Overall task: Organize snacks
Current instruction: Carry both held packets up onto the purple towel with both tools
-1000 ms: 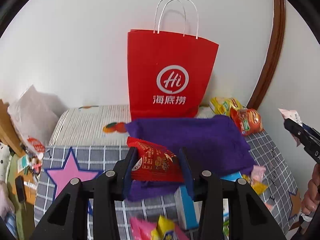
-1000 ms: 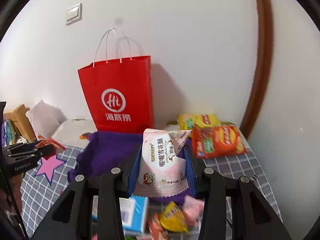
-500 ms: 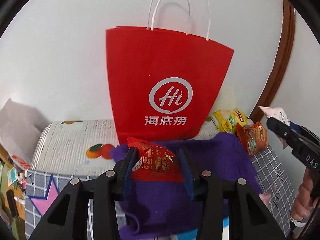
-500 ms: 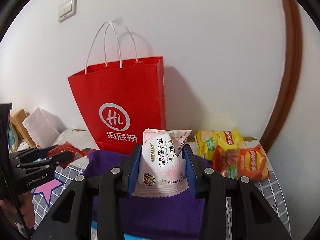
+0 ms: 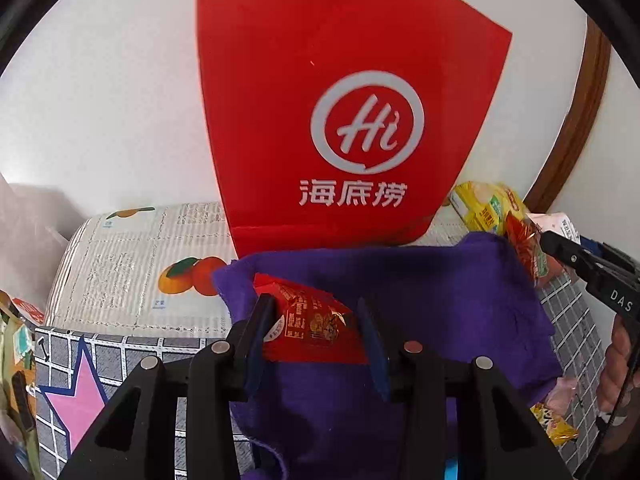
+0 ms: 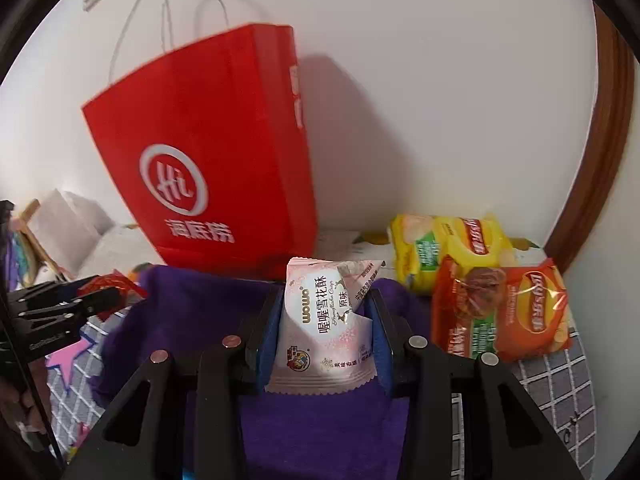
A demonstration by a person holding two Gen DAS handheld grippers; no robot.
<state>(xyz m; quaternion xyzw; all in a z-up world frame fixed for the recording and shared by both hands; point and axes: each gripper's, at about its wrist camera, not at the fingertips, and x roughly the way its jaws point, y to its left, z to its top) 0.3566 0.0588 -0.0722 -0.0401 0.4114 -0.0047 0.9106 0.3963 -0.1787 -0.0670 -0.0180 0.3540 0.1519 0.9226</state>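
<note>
the left claw (image 5: 316,332) was clamped on a small red snack packet (image 5: 310,326), held above the purple cloth (image 5: 440,292) just in front of the red paper bag (image 5: 340,100) standing against the wall. the right claw (image 6: 324,336) was closed tight on a pink snack packet (image 6: 324,328), also over the purple cloth and near the bag's base. a yellow chip bag (image 6: 448,240) and an orange chip bag (image 6: 504,312) lay overlapping on the checked surface (image 6: 552,380) to the right.
</note>
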